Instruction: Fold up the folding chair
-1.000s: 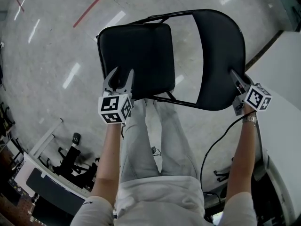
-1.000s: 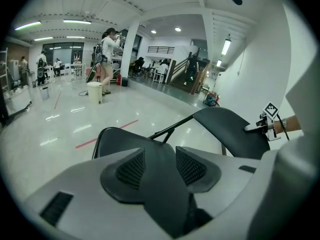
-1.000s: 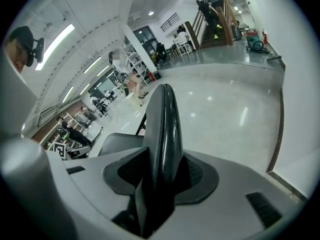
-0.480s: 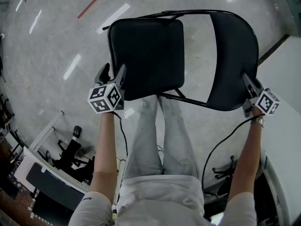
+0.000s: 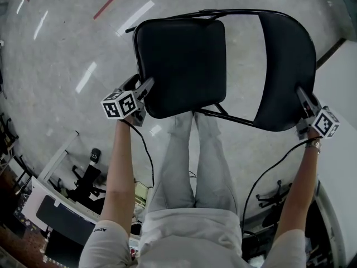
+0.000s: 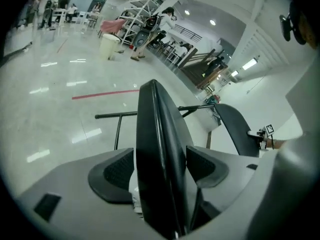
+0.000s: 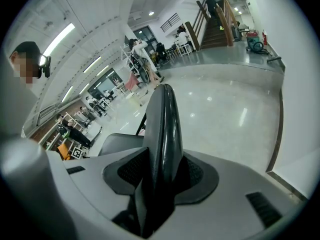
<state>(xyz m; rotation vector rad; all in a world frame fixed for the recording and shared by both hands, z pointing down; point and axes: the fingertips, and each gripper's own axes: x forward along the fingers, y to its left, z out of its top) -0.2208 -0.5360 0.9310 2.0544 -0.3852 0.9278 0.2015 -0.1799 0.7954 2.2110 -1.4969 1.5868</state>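
Left tongs (image 5: 140, 83), just opened, straddle one chair (image 5: 181, 66); right tongs (image 5: 302, 92) grip.

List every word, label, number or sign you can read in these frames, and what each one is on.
No readable text in any view.
Marker cubes, one at left and one at right: black-and-white square patterns only, no letters or numbers.
Folding chair: no label visible.
Background racks: too small and blurred to read anything.

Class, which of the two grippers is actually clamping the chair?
The right gripper, pads pressed on the backrest. The left gripper has just been opening; its jaws only straddle the seat edge.
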